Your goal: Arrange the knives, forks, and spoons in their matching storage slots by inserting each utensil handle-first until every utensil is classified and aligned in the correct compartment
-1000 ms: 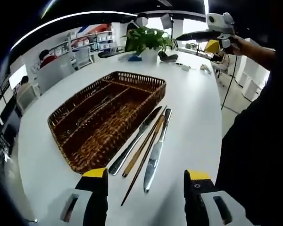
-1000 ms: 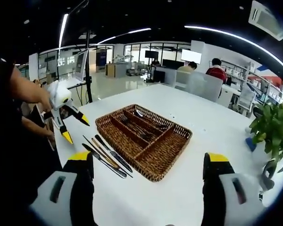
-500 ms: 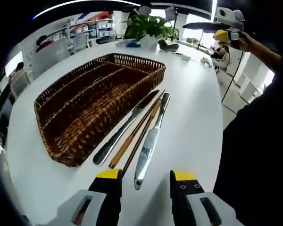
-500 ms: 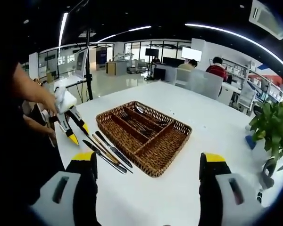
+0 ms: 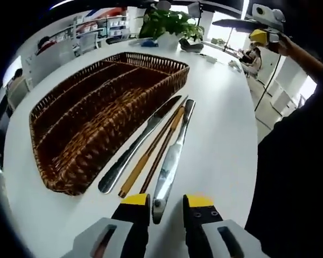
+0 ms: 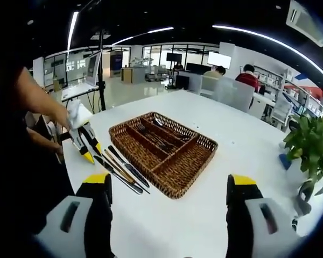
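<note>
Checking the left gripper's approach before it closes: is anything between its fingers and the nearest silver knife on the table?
Nothing visible. The left gripper is open right at the silver table knife's near end, with only bare white table around; two brown chopsticks lie alongside, not in front.

A broad white table fills the near ground, its far end rounded in the left gripper view. On its far right edge in the right gripper view stands a leafy green plant in a white pot; the left gripper view shows it at the table's far end. Beyond the table, two people sit with their backs turned: one in a red top, one in a lighter top. A dark screen hangs far off near glass walls. Long ceiling light strips curve overhead, and a tripod pole stands at the left.
</note>
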